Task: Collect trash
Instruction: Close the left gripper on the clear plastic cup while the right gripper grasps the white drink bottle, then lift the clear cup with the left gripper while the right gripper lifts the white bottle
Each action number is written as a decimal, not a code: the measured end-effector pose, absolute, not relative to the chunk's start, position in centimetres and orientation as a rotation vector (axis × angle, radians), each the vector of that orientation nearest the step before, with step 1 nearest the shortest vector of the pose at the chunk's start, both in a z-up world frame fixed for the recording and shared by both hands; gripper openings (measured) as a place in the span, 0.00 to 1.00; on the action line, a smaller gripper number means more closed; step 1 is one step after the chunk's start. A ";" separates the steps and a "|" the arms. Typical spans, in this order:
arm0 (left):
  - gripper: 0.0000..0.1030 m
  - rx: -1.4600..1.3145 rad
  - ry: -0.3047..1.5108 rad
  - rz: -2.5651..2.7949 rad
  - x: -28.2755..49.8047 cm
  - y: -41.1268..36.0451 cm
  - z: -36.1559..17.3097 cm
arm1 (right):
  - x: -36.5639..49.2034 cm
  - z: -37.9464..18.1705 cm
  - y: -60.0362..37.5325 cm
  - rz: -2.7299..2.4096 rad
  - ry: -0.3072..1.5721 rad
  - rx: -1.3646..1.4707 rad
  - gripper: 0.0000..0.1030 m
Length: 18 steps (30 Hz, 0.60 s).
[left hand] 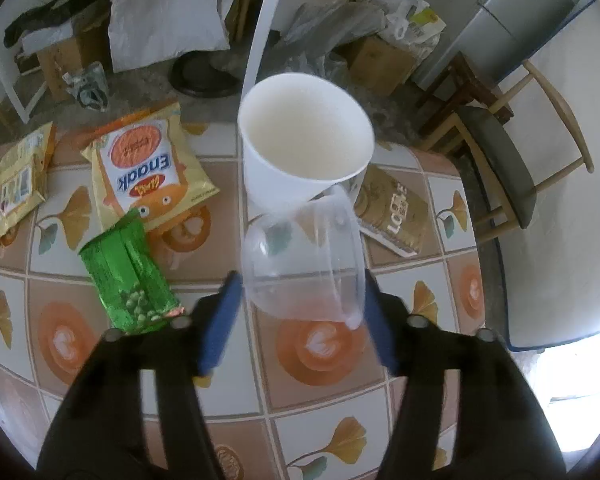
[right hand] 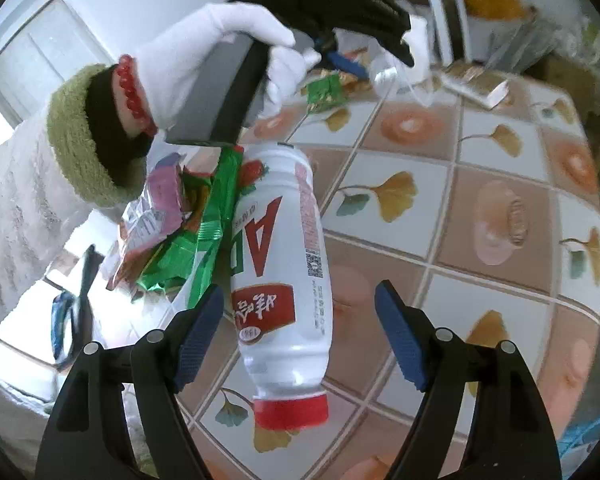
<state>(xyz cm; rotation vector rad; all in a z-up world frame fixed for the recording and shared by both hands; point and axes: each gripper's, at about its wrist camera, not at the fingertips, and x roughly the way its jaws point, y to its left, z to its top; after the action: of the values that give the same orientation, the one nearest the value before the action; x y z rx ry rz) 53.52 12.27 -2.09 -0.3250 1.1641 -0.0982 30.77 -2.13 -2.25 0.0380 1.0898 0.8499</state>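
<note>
**Clear plastic cup in the left jaws, bottle waiting for the right**

Tiled table [left hand: 452, 280] with the orange latte and ginkgo print carries everything, in a cluttered room: boxes and bags on the floor past the far edge, a wooden chair [left hand: 512, 168] off its right corner. The white drink bottle [right hand: 280, 264] lies on its side near the front edge, red cap toward the camera, between the wide-apart jaws of the right gripper [right hand: 300, 320], which touch nothing. Crumpled wrappers [right hand: 180, 240] sit just beside it. At the far edge stands a white paper cup [left hand: 304, 140], with the Enaak snack bag [left hand: 148, 168] and green pea packet [left hand: 128, 276] to its left. The left gripper [left hand: 300, 304] has its pads against a tipped clear plastic cup [left hand: 300, 256], though I can't tell how firmly.

Risk, I'd guess: thin cup buckles or pops out, and the round bottle could roll away
</note>
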 end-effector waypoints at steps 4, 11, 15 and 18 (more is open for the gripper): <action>0.46 -0.307 1.173 -0.101 52.9 12.4 -2.1 | 31.9 -3.1 -1.7 0.896 1.136 0.075 0.73; 0.08 -0.299 1.192 -0.114 52.5 12.5 -2.5 | 31.7 -3.3 -1.2 0.952 1.174 0.119 0.58; 0.04 -0.287 1.184 -0.125 52.2 12.2 -2.3 | 31.2 -3.1 -1.2 0.929 1.185 0.130 0.53; 0.04 -0.273 1.172 -0.141 51.6 11.7 -1.8 | 30.8 -3.0 -1.5 0.900 1.194 0.134 0.53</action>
<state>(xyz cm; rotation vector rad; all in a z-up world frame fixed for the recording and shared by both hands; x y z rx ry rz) 51.60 11.67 -1.79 -0.2734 1.1724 -0.1410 30.83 -1.52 -2.99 0.1344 1.1944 0.9004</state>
